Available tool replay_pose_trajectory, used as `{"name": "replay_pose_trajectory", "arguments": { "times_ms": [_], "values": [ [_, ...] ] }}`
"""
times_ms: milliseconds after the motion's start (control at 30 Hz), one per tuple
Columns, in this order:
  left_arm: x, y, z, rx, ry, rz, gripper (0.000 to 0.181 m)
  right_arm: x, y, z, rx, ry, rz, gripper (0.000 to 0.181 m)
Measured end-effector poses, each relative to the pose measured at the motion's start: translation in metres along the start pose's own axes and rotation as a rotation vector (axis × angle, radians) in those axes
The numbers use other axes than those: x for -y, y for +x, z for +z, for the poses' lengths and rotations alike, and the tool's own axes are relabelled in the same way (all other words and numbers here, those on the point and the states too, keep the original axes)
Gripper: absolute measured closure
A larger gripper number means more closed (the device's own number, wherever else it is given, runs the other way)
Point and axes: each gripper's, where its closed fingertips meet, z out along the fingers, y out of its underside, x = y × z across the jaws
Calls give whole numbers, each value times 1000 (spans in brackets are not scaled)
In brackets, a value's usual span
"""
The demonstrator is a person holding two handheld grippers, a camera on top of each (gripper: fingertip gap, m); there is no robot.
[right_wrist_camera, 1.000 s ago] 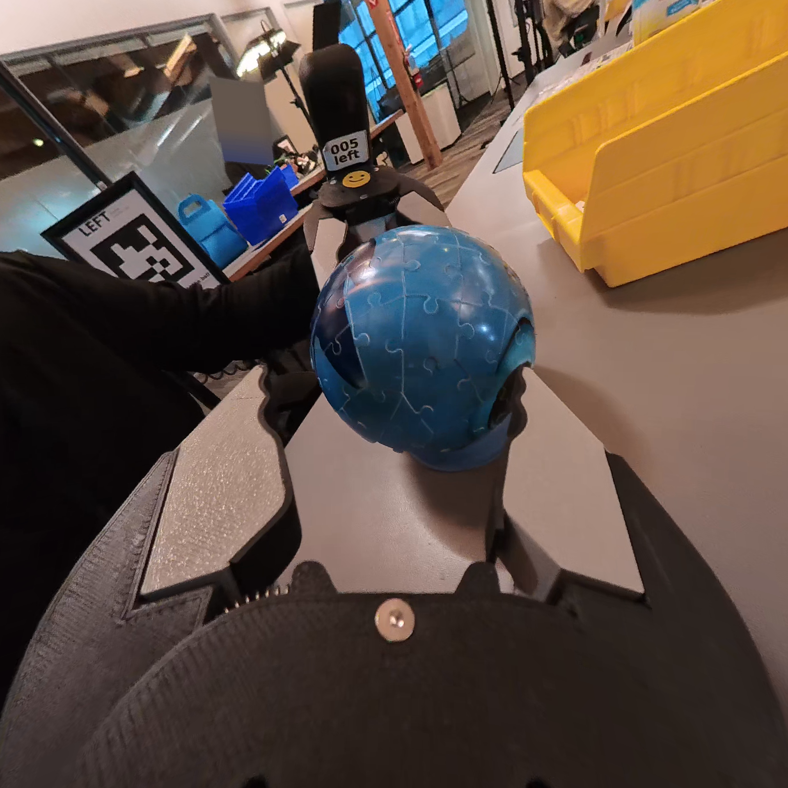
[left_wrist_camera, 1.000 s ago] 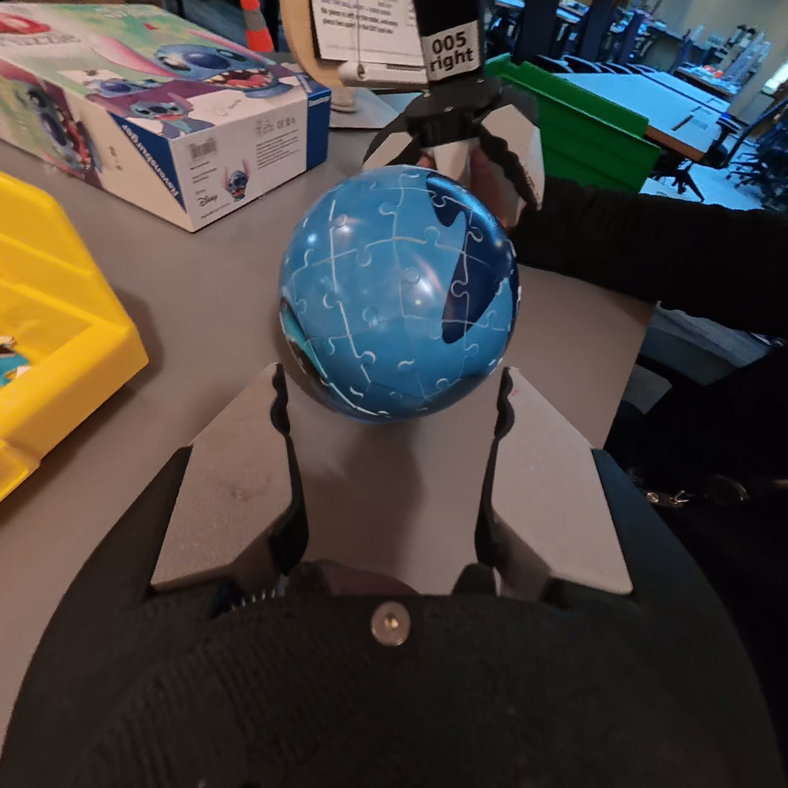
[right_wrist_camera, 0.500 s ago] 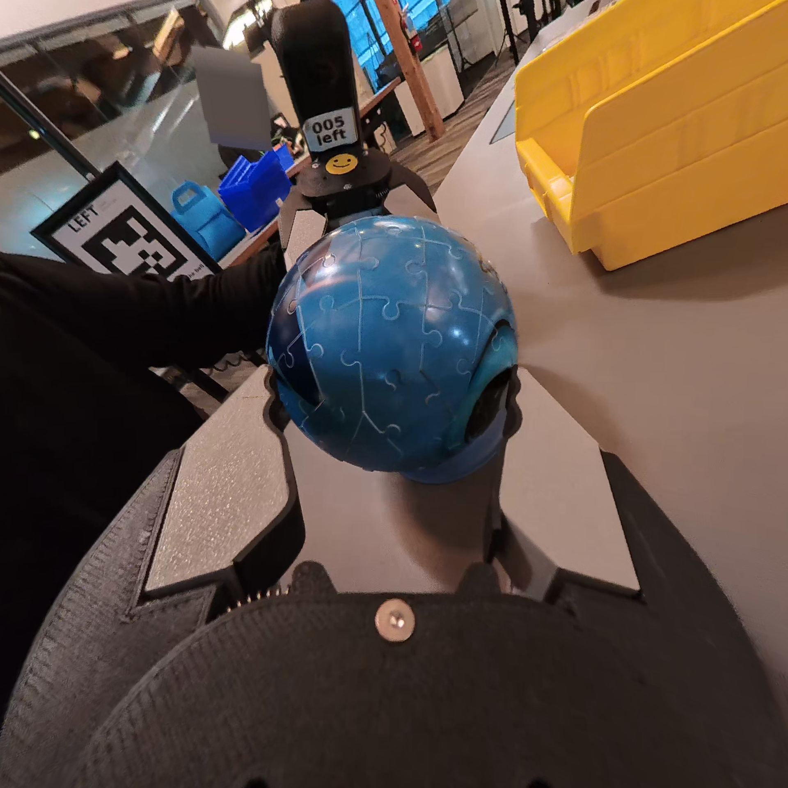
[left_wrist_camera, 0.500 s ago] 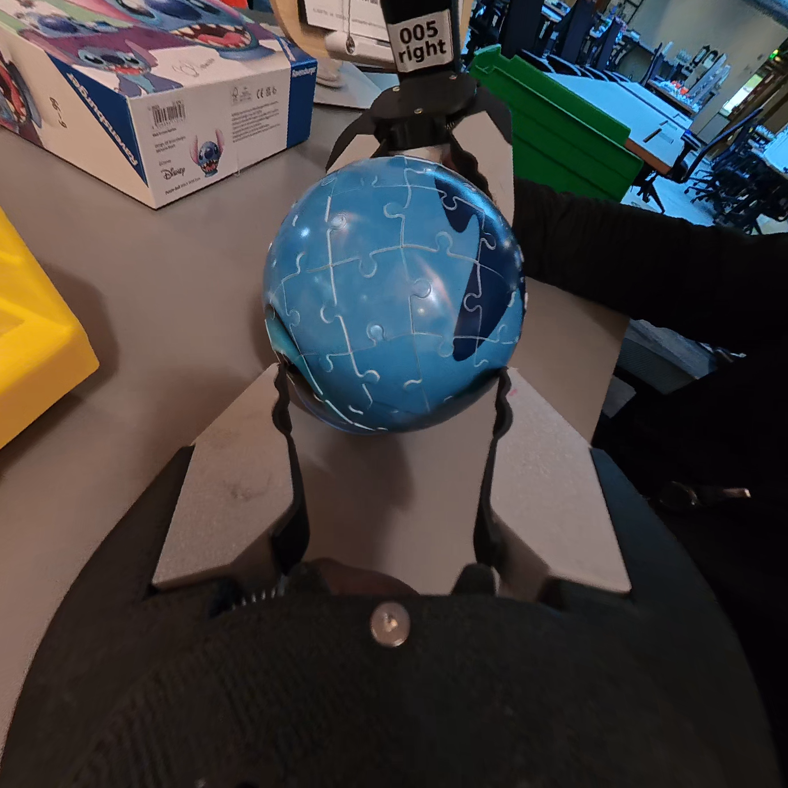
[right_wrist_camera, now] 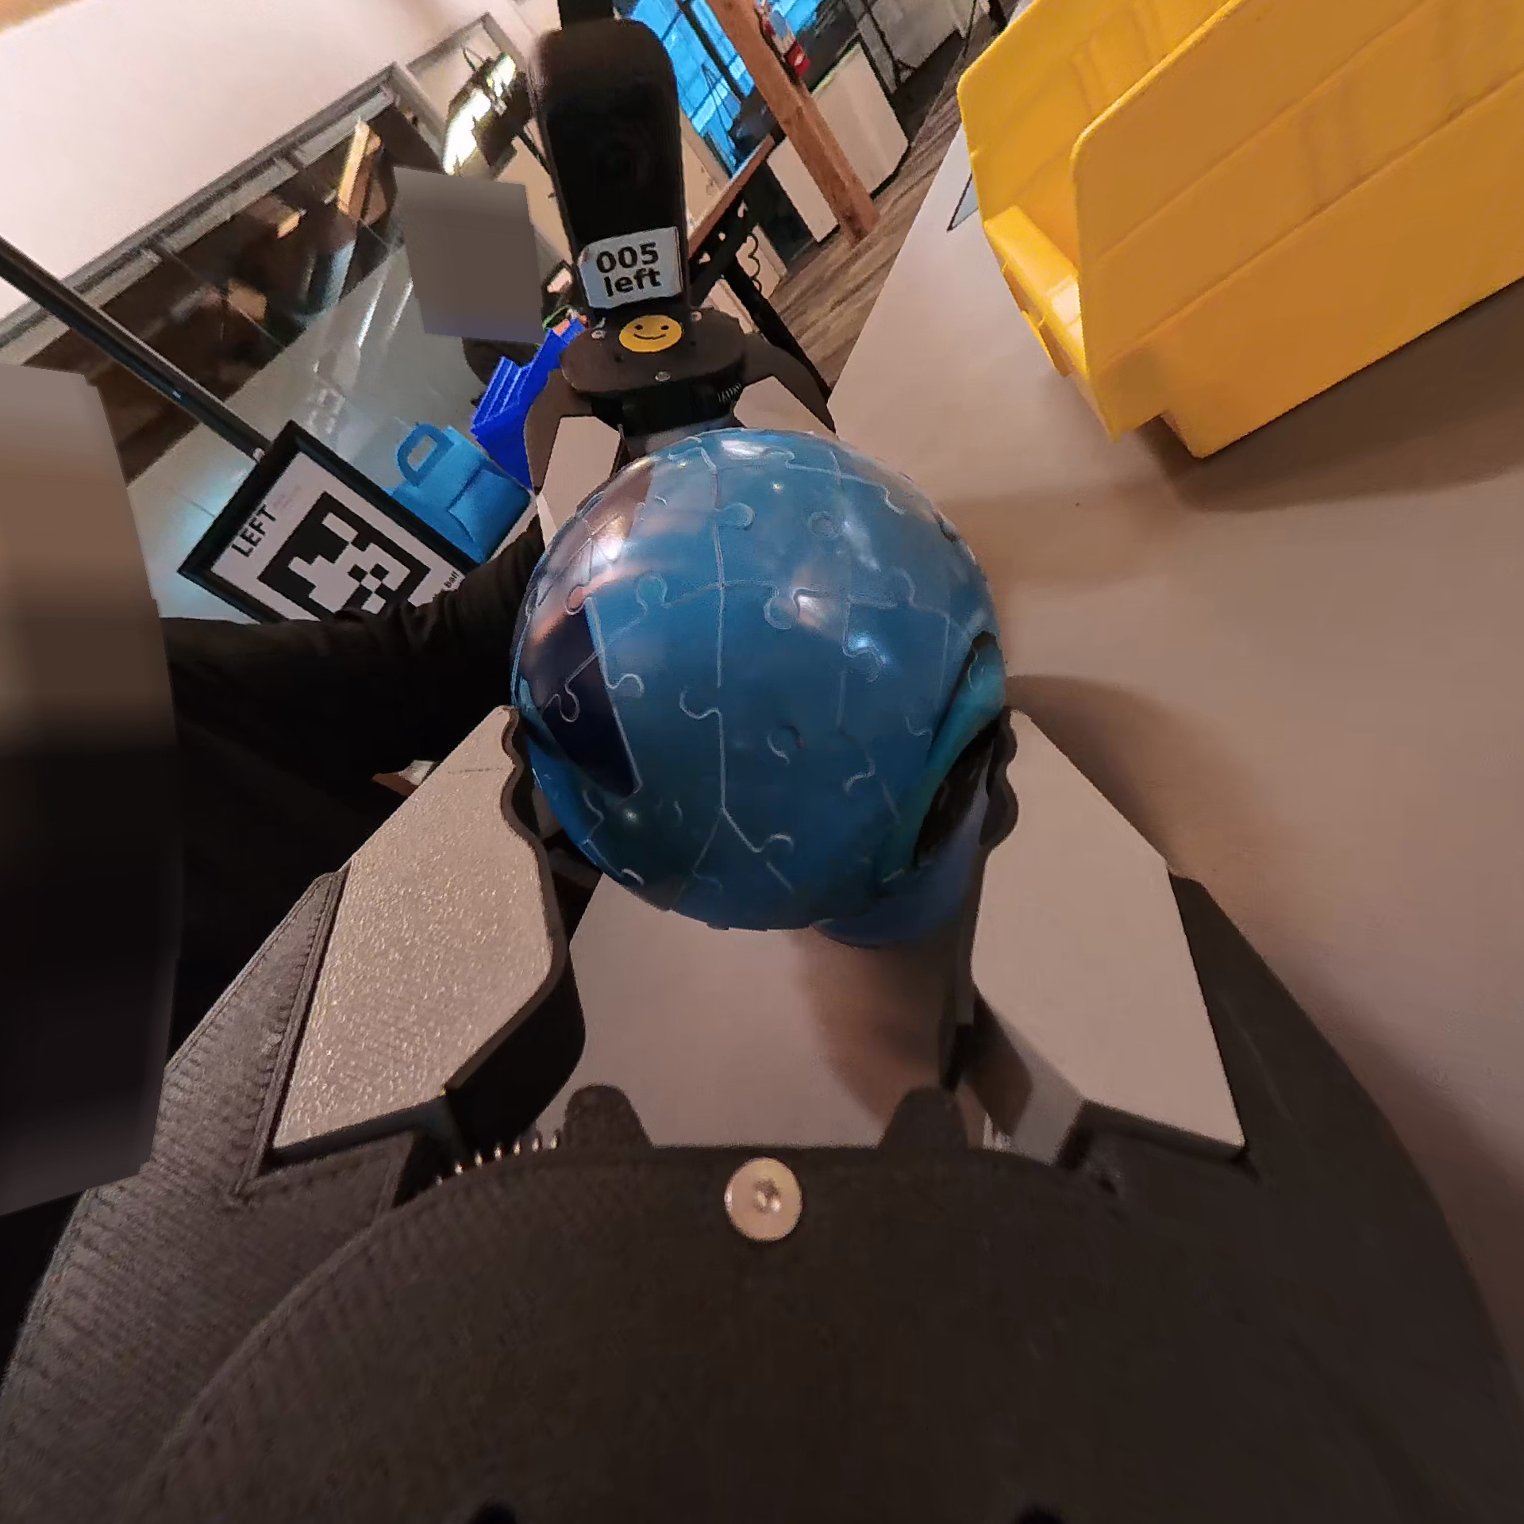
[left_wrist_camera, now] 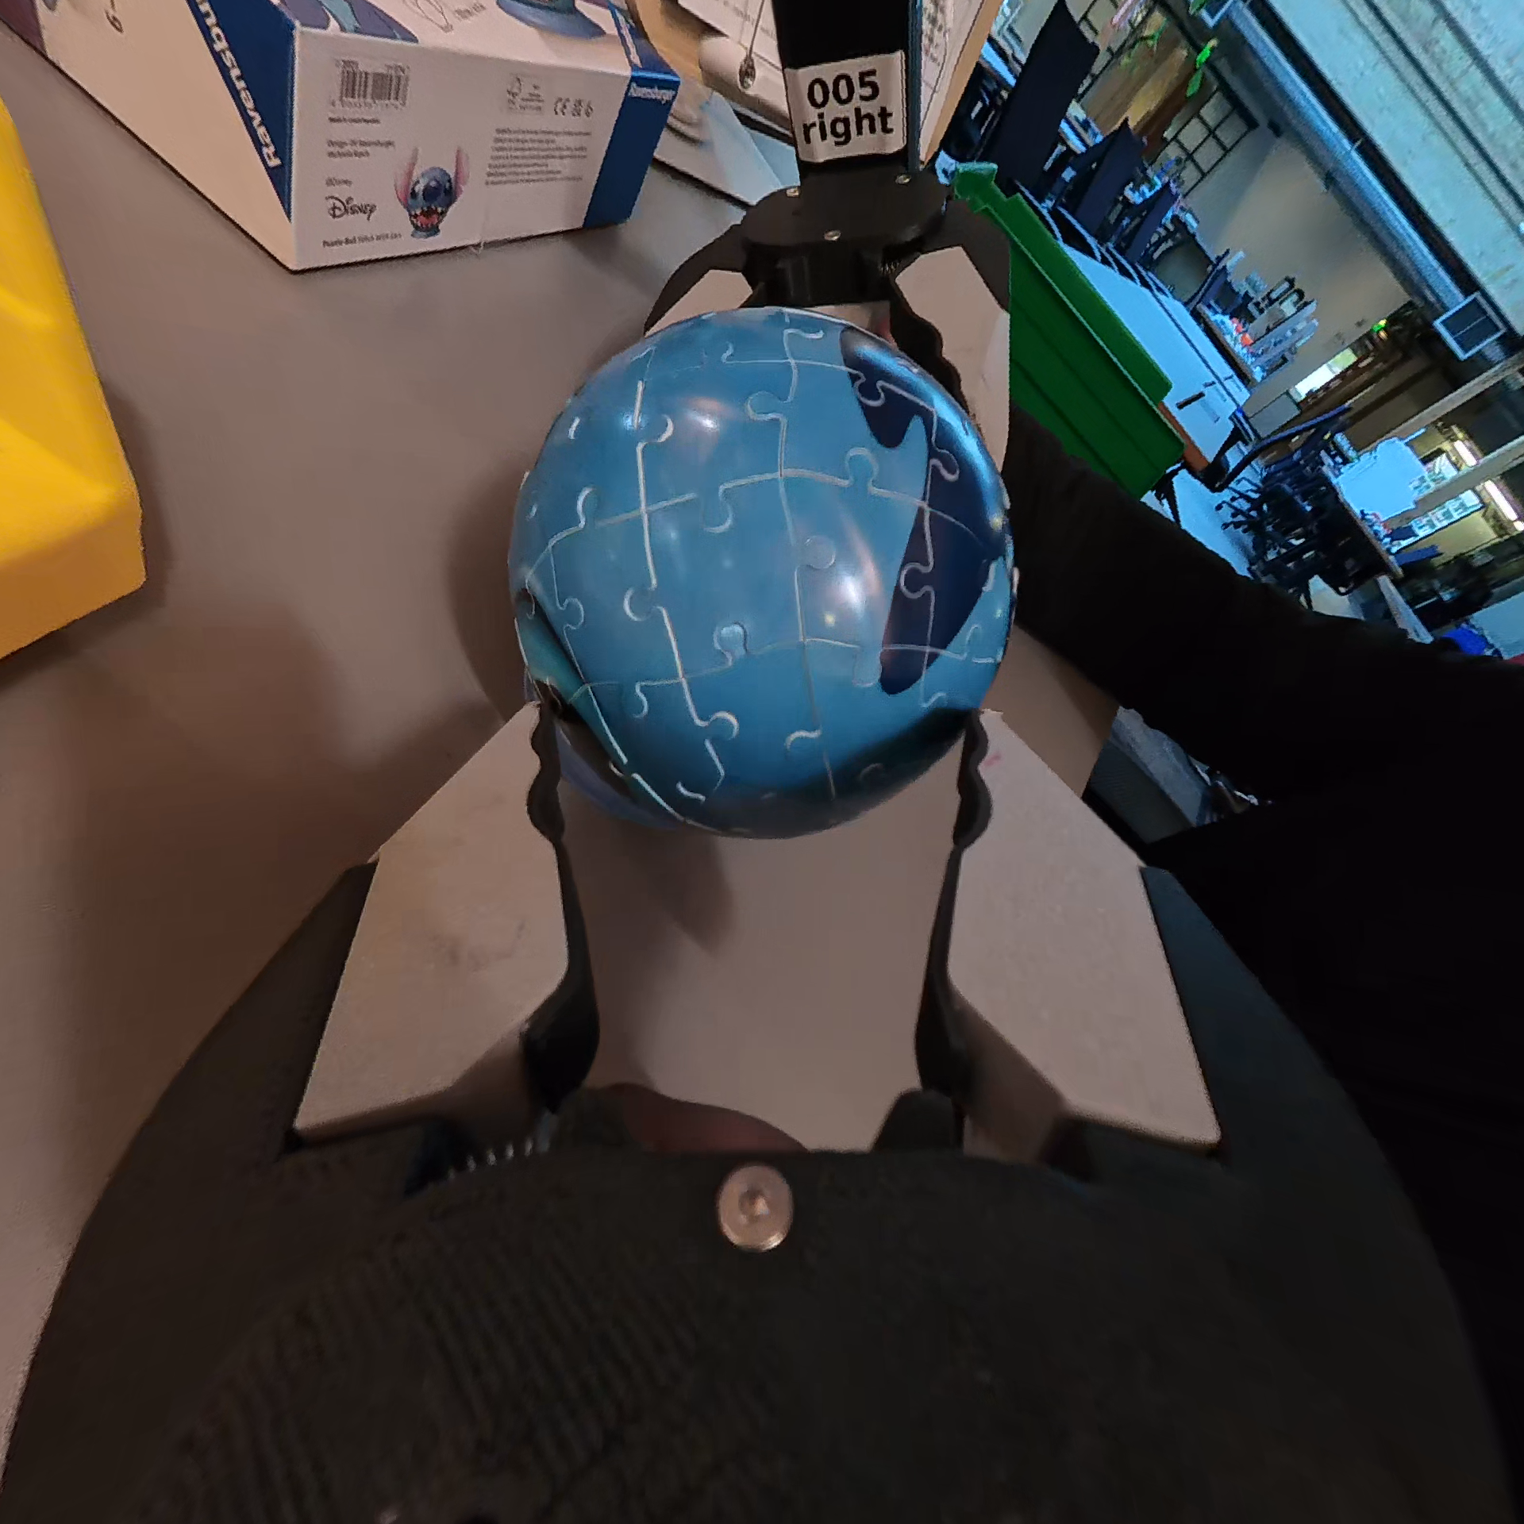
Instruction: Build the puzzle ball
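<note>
— Over the grey table [left_wrist_camera: 272,462], between the two grippers: that is where the puzzle ball [left_wrist_camera: 759,569] sits. It is blue, with a darker blue patch on one side, and the seams between its pieces show all over.

— Is it resting on the table?

— Its underside is hidden behind the fingers, so I cannot tell whether it touches the top or hangs just above it.

— And who has hold of it?

— Both seem to. The left gripper [left_wrist_camera: 754,742] has its fingers spread wide, the black tips pressing the ball's lower flanks, one on each side. The right gripper [right_wrist_camera: 759,742] comes from the opposite side and does the same: wide apart, tips against the ball low down.

— So they face each other?

— Straight on. From the left wrist view the right gripper [left_wrist_camera: 833,330] shows beyond the ball, its black fingers reaching round the far half. From the right wrist view the left gripper [right_wrist_camera: 660,462] stands behind the ball in the same way.

— What else is around?

— A black sleeve [left_wrist_camera: 1237,660] runs in from the right toward the far gripper. A yellow bin [left_wrist_camera: 58,462] stands on the table to the left, well apart from the ball. A printed cardboard box [left_wrist_camera: 396,140] lies farther back. Beyond the table edge there is a green bin [left_wrist_camera: 1080,363], and on the other side a framed black-and-white marker sign [right_wrist_camera: 322,544] with blue containers [right_wrist_camera: 462,486] behind it.
</note>
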Motion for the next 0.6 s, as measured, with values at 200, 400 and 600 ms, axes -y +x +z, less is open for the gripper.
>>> {"name": "replay_pose_trajectory", "arguments": {
  "times_ms": [200,400,600],
  "values": [
    [0,-4,-5,19,16,14,84,9,-4,-11,5,54,-24,75],
    [12,-7,-41,60,119,45,83,21,-8,-45,-18,191,-58,76],
    [5,-39,-90,265,149,139,87,36,6,-79,-168,375,-138,83]
  ]
}}
